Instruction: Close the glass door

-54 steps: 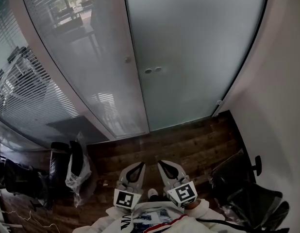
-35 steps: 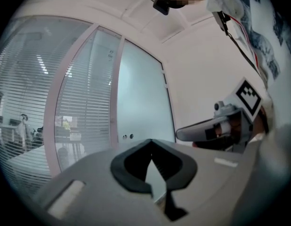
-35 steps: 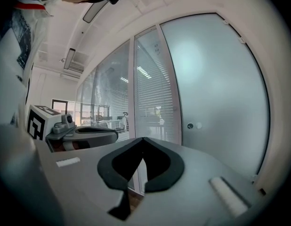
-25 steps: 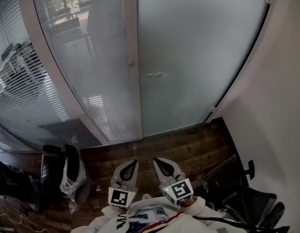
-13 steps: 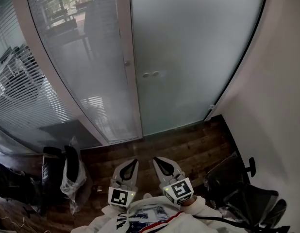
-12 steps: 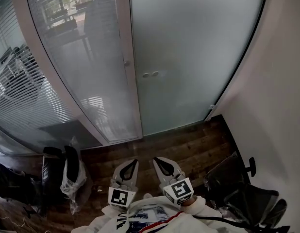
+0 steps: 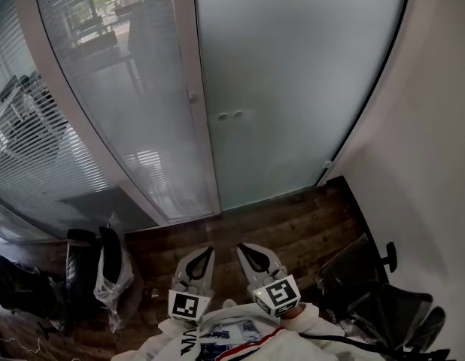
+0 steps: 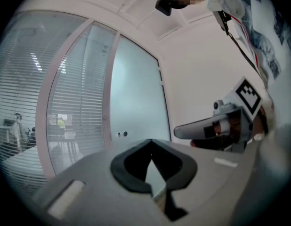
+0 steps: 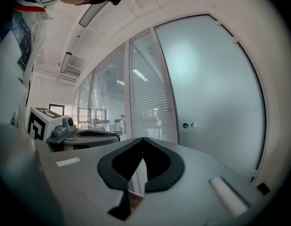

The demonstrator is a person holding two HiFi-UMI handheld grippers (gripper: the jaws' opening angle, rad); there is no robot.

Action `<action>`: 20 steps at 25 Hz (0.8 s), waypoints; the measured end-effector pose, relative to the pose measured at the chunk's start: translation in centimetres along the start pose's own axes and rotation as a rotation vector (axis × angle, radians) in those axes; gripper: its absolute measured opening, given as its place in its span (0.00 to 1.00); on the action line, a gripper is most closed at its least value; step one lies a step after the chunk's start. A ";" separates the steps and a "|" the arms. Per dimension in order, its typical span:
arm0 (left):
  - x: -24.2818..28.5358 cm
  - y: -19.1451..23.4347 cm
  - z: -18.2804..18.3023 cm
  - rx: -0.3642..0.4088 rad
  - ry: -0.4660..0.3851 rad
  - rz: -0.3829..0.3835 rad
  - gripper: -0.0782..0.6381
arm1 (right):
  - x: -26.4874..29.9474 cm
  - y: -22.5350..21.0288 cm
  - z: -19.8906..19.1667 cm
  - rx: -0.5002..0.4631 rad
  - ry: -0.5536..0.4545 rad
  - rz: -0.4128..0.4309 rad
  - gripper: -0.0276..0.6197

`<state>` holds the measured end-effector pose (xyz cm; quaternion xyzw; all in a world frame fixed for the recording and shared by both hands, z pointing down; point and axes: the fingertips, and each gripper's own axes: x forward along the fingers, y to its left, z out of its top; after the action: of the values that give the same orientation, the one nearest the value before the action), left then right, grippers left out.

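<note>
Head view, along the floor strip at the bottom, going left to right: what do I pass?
clear plastic bag → left hand-held gripper → right hand-held gripper → black office chair

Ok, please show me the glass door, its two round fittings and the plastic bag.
glass door (image 7: 300, 81): head view, middle of the frosted pane.
round fittings (image 7: 223, 116): head view, on the left fitting of the pair.
plastic bag (image 7: 121, 280): head view, crumpled middle of the bag.
</note>
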<state>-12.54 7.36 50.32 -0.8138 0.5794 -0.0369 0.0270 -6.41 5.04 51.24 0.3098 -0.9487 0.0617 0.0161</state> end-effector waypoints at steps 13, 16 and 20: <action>0.3 -0.4 -0.1 -0.009 0.001 0.001 0.11 | -0.4 -0.3 -0.2 -0.026 0.009 -0.001 0.05; 0.6 -0.4 -0.1 -0.006 0.002 0.002 0.11 | -0.5 -0.8 -0.1 -0.020 0.001 -0.009 0.05; 1.0 -0.7 0.1 -0.006 0.002 0.004 0.11 | -0.7 -1.2 0.1 -0.022 0.004 -0.007 0.05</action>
<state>-11.57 6.64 50.32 -0.8125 0.5813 -0.0360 0.0239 -5.12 4.50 51.24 0.3126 -0.9482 0.0519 0.0216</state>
